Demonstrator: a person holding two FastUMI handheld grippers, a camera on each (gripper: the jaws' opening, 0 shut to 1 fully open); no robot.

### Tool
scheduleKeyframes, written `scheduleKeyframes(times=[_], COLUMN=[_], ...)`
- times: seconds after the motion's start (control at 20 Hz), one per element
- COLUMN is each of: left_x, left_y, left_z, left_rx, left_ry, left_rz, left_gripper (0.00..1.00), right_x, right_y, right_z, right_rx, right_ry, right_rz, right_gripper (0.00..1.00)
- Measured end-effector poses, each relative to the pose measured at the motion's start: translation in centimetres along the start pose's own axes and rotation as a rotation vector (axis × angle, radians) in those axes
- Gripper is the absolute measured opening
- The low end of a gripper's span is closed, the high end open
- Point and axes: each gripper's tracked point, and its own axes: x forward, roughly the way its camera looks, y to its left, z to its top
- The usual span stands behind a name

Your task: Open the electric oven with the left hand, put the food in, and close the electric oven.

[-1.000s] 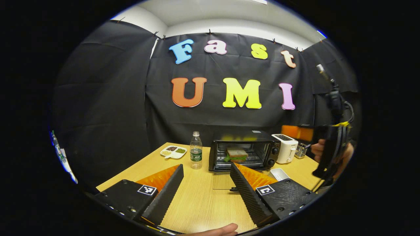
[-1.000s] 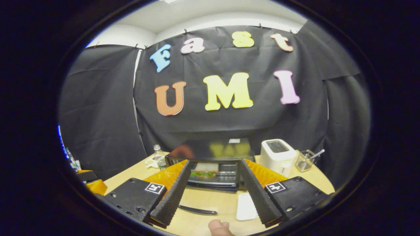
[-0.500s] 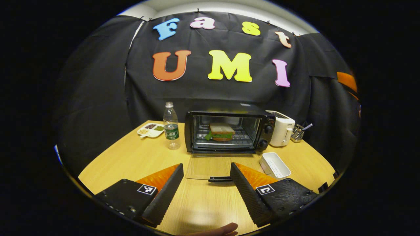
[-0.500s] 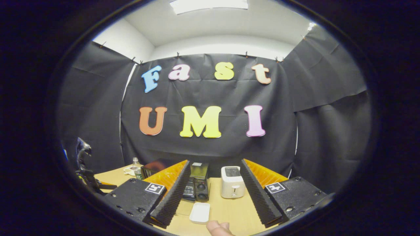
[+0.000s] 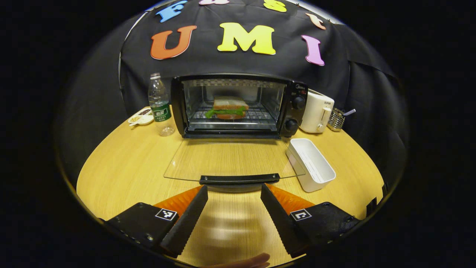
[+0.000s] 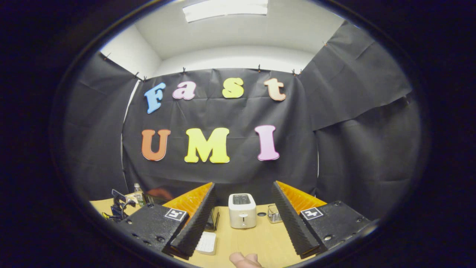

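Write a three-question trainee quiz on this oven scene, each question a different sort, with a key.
1. True or false: the oven door is shut.
2. Multiple choice: the sandwich is A) in the white tray; B) on the oven rack; C) between the left gripper's fingers.
3. Fill in: just right of the oven stands a white ____.

Key:
1. False; it lies folded down and flat.
2. B
3. Toaster, seen between the right gripper's open fingers too.
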Motion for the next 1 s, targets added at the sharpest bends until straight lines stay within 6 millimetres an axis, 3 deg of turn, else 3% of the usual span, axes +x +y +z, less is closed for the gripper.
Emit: scheduleKeyframes(times=[0.25,0.6,1.0], left_x=[1.9,3.8,3.8], left_y=[-2.0,-0.9,-0.9], left_z=[-1.9,-3.1,-3.0], left_rx=[0.054,0.036,0.009], left_ry=[0.073,0.147,0.159], left_rz=[-0.018,0.035,0.030], left_gripper=[0.95,0.95,0.94], right_x=[0.8,1.0,1.5], right_y=[-1.4,-2.2,-2.2], right_z=[-1.8,-2.6,-3.5], right_rx=[0.034,0.042,0.065], right_ry=[0.029,0.029,0.051], right_rz=[0.005,0.035,0.052], right_gripper=[0.96,0.96,0.96])
